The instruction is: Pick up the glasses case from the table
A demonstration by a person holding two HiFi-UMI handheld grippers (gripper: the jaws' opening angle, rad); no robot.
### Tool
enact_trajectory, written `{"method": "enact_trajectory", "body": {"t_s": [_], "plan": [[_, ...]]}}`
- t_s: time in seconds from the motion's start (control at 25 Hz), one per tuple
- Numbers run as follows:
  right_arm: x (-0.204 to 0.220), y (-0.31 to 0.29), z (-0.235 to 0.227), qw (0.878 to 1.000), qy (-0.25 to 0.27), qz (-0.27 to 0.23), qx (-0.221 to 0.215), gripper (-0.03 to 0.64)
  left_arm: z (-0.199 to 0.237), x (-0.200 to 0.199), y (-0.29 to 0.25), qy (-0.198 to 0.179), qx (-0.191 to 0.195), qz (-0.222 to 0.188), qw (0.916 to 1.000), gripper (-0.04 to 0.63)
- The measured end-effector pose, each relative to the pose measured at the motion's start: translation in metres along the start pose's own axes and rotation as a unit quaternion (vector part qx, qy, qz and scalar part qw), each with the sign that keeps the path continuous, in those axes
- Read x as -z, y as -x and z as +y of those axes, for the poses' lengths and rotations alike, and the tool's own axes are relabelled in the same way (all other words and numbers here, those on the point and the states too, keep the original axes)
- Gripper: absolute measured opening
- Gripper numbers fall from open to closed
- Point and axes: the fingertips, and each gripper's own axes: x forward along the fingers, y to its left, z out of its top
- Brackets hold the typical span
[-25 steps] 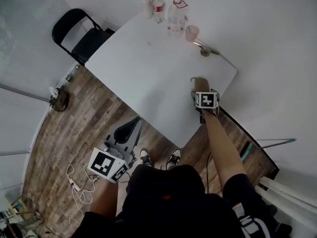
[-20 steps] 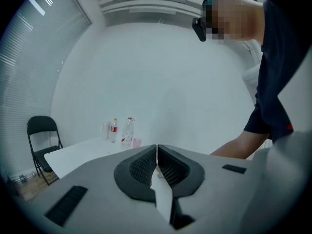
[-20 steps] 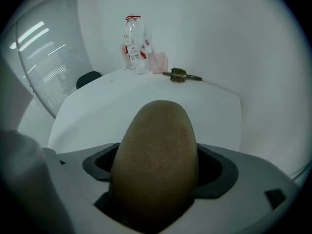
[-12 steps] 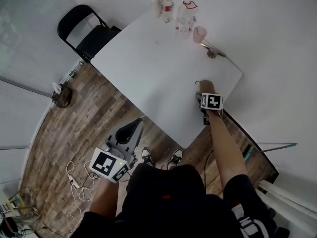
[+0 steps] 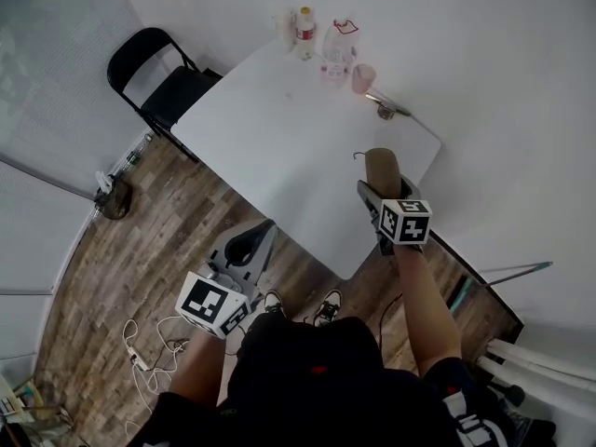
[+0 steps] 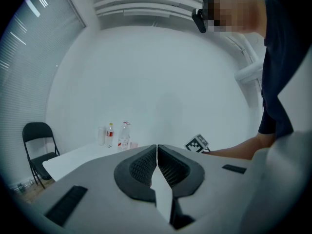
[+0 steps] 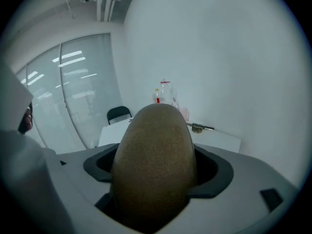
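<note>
- The right gripper [image 5: 386,196] has its jaws spread about the width of the glasses case [image 7: 155,160] and pressed on its two sides; the brown, rounded case fills the gap between them and sticks out past the fingertips.
- In the head view the case lies over the white table [image 5: 270,147], just inside its right edge and nearer the far right corner than the near one. Whether it touches the tabletop cannot be told.
- The left gripper [image 6: 157,152] has its jaws brought fully together with nothing between them. It is held off the table, over the wooden floor [image 5: 140,240] beside the near left edge.
- At the table's far corner stand two bottles [image 5: 304,24] and a pink cup [image 5: 361,77], close together.
- A small metal object [image 5: 386,108] lies by the far right edge, well apart from the case.
- A black folding chair [image 5: 158,77] stands off the left corner.
</note>
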Motion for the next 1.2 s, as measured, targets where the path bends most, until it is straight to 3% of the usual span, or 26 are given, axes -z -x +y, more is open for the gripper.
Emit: {"method": "enact_trajectory", "body": {"t_s": [0.28,0.8,1.0,1.2], "plan": [[-0.068,0.095,0.059,0.994,0.0,-0.101,-0.035,0.425,-0.006,-0.026,0.01,-0.023,0.009,-0.023,0.9994,0.023],[-0.114,0.212,0.1,0.973,0.025,-0.225,-0.034,0.425,-0.004,-0.073,0.028,-0.059,0.019,-0.064,0.996,0.023],[-0.122,0.234,0.112,0.968,0.065,-0.24,-0.022,0.425,-0.018,-0.074,0.03,-0.058,0.033,-0.067,0.9955,0.023],[-0.124,0.235,0.113,0.968,0.073,-0.238,-0.019,0.425,-0.024,-0.072,0.031,-0.056,0.039,-0.067,0.9954,0.025]]}}
